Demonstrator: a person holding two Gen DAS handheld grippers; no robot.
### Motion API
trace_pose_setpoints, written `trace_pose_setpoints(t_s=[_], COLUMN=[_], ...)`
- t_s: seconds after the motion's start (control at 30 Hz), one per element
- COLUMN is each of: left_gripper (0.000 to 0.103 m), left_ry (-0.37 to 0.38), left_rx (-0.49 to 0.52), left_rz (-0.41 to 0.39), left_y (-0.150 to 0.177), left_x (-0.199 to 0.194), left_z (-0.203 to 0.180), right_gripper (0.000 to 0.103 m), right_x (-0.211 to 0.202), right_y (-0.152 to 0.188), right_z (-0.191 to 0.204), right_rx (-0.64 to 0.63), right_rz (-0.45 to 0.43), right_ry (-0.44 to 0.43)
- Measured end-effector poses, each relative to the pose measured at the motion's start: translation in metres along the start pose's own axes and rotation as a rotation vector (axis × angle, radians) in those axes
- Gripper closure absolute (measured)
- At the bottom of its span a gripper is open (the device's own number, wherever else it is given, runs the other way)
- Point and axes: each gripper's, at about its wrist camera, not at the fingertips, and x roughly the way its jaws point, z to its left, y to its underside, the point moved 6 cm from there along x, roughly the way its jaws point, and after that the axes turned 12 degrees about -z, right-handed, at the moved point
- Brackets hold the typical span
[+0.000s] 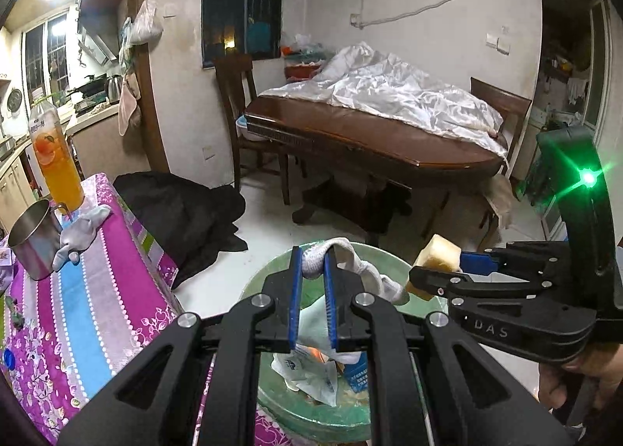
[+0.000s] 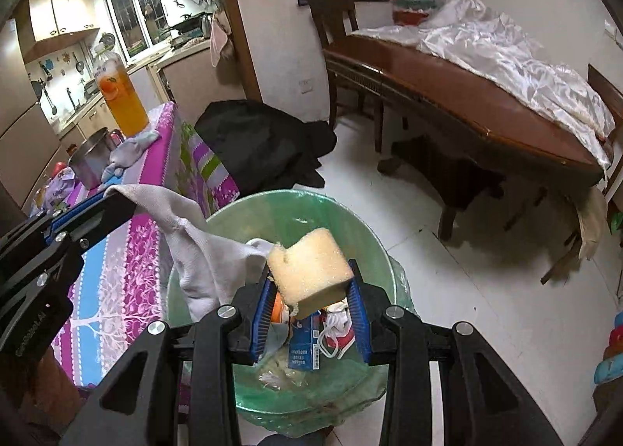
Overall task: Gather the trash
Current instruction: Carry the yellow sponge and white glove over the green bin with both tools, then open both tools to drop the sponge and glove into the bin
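left gripper (image 1: pixel 312 265) pinches a white sock (image 2: pixel 202 247), right gripper (image 2: pixel 311 282) clamps a sponge (image 2: pixel 309 270), above the bin (image 2: pixel 373 251).

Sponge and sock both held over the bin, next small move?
Probably open both grippers. The right gripper grips the sponge and the left gripper pinches the sock, both directly above the green-lined bin, so each should drop in.

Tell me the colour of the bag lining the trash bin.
Translucent green liner, seen best in the right wrist view.
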Motion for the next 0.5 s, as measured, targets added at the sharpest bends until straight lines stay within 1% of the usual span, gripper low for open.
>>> trace_pose_setpoints(t_s=[0.27,0.5], left_gripper=[0.094,0.094], left_ry=[-0.008,-0.010], left_rx=[-0.007,-0.005], left_rz=[0.036,0.044], left_y=[0.008,0.008], left_x=[0.014,0.020], left_z=[-0.001,-0.003], right_gripper=[0.067,0.067], right_x=[0.009,0.012], right_y=[0.007,0.011], right_z=[-0.003,-0.004], right_rx=[0.007,0.012], right_rz=[0.012,0.018], right_ry=[0.000,-0.004])
